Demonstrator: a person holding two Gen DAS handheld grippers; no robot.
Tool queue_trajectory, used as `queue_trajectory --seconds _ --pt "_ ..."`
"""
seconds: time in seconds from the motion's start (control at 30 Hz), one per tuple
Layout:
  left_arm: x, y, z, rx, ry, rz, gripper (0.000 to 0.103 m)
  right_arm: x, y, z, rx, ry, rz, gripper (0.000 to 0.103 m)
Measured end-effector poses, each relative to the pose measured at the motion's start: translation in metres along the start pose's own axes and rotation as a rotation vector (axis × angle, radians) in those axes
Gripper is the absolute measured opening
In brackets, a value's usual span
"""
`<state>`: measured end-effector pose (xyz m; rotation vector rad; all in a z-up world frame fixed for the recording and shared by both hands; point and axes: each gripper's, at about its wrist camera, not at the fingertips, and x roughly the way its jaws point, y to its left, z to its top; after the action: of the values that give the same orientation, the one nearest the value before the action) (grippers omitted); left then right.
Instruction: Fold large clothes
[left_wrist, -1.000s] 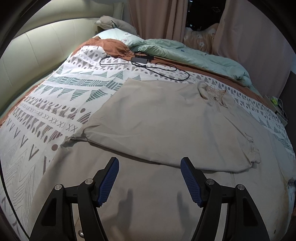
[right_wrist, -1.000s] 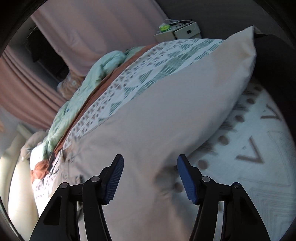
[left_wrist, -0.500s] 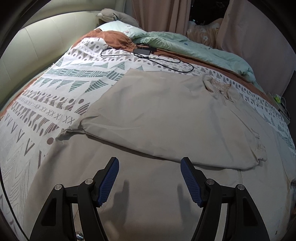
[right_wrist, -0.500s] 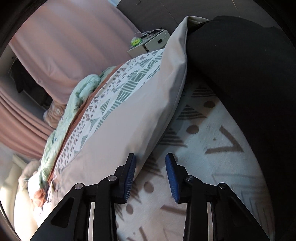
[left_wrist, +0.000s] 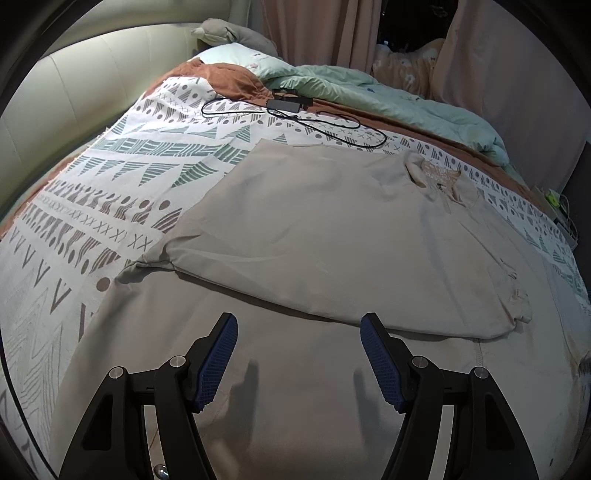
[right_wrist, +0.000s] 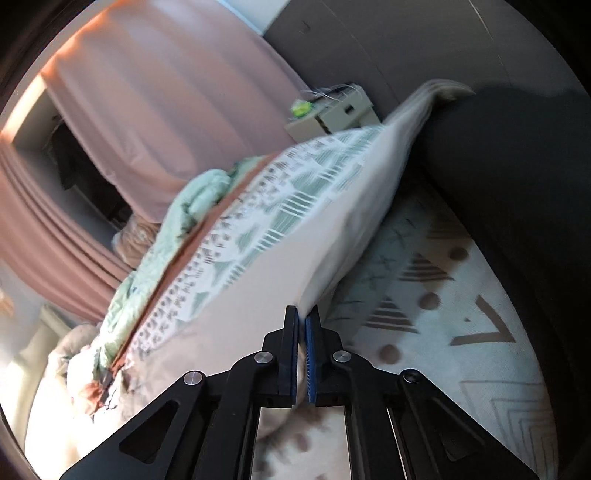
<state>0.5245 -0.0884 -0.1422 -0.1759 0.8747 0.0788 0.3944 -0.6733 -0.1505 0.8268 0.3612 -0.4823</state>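
While the patterned bed (left_wrist: 92, 206) carries a beige garment (left_wrist: 332, 236) spread flat, black cable (left_wrist: 325, 125) beyond it, left hand-held gripper (left_wrist: 297, 354) hovering spread apart above the cloth, right hand-held gripper (right_wrist: 302, 332) clamped on the garment's edge.

No readable text anywhere — no label, brand or number. The bedspread (left_wrist: 122, 192) carries only printed shapes: rows of x-marks, dots, triangles and chevrons, not letters. The beige garment (left_wrist: 314, 236) lying on it shows a pale patterned patch near its collar — too small to read. The box (right_wrist: 332, 114) beyond the bedspread's far edge is blurred.
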Motion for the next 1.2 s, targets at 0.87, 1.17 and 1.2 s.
queue_trajectory --seconds 0.87,1.17,1.2 --pt "-0.035 0.039 0.006 -0.099 -0.041 -0.107 0.07 0.045 0.167 -0.135 -0.238 0.518 0.094 0.014" --pt "-0.042 0.033 0.006 -0.093 -0.053 -0.133 0.07 -0.002 0.111 -0.106 -0.068 0.358 0.096 0.074" --pt "-0.042 0.032 0.006 -0.091 -0.052 -0.133 0.07 -0.004 0.1 -0.102 -0.036 0.34 0.082 0.074"
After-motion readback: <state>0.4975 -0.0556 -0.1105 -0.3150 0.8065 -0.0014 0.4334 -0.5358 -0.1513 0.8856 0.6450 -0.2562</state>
